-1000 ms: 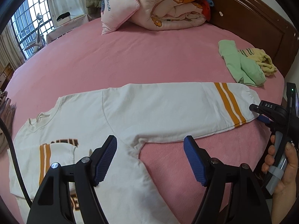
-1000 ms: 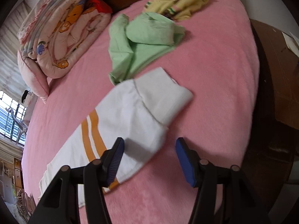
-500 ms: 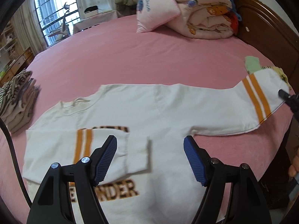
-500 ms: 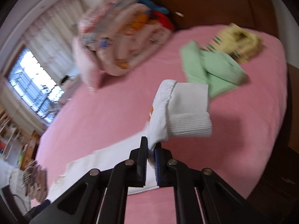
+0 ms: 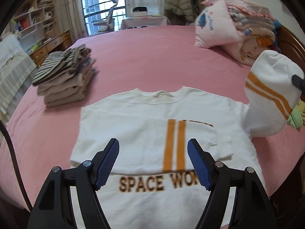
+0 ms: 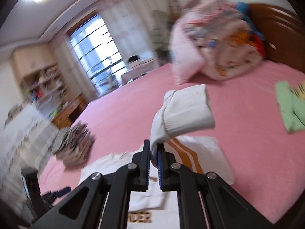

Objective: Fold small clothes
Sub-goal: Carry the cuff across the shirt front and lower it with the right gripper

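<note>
A white sweatshirt [image 5: 133,122] with orange stripes and brown lettering lies flat on the pink bed [image 5: 152,57]. One sleeve lies folded across its chest [image 5: 175,143]. My left gripper [image 5: 153,164] hovers open over the lower chest, nothing between its blue pads. The other sleeve [image 5: 270,91] is lifted off the bed at the right, its ribbed cuff [image 6: 186,110] hanging forward. My right gripper [image 6: 153,152] is shut on that sleeve just behind the cuff, with the sweatshirt's body [image 6: 144,200] below it.
A stack of folded clothes [image 5: 66,76] sits on the bed's left side. A pillow and rolled quilt [image 5: 238,34] lie at the far right by the wooden headboard [image 6: 276,22]. Green and yellow garments [image 6: 289,105] lie loose at the right edge.
My right gripper closed on the sleeve's cuff end and lifted it up and inward over the sweatshirt. My left gripper swung from the armpit across the chest, staying open.
</note>
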The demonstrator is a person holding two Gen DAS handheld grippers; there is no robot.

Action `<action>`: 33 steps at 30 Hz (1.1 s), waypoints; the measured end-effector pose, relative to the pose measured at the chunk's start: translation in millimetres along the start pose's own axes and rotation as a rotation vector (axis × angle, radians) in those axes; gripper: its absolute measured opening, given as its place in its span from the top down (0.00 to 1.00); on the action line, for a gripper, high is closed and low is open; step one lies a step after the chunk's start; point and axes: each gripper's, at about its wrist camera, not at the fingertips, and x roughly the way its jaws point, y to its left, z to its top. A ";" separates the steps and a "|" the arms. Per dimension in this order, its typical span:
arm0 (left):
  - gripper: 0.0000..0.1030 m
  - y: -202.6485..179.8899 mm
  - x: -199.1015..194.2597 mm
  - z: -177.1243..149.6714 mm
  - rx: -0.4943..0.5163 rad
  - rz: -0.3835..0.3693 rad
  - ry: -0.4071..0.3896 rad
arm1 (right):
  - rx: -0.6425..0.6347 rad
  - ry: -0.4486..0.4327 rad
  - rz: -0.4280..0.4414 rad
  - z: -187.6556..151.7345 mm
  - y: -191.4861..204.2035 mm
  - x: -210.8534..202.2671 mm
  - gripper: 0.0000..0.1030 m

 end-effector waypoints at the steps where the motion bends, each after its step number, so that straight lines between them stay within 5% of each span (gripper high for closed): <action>1: 0.25 12.0 -1.1 -2.5 -0.013 0.002 -0.003 | -0.036 0.014 0.011 -5.3 18.0 8.1 0.94; 7: 0.25 65.1 9.3 -22.5 -0.091 0.020 0.014 | -0.142 0.148 0.063 -49.1 94.8 66.8 0.94; 17: 0.25 101.9 34.9 -41.0 -0.171 0.036 0.070 | -0.127 0.326 0.091 -128.0 133.0 116.8 0.94; 33: 0.25 110.7 69.1 -42.3 -0.277 -0.120 0.147 | -0.180 0.341 0.110 -148.5 144.2 130.9 0.94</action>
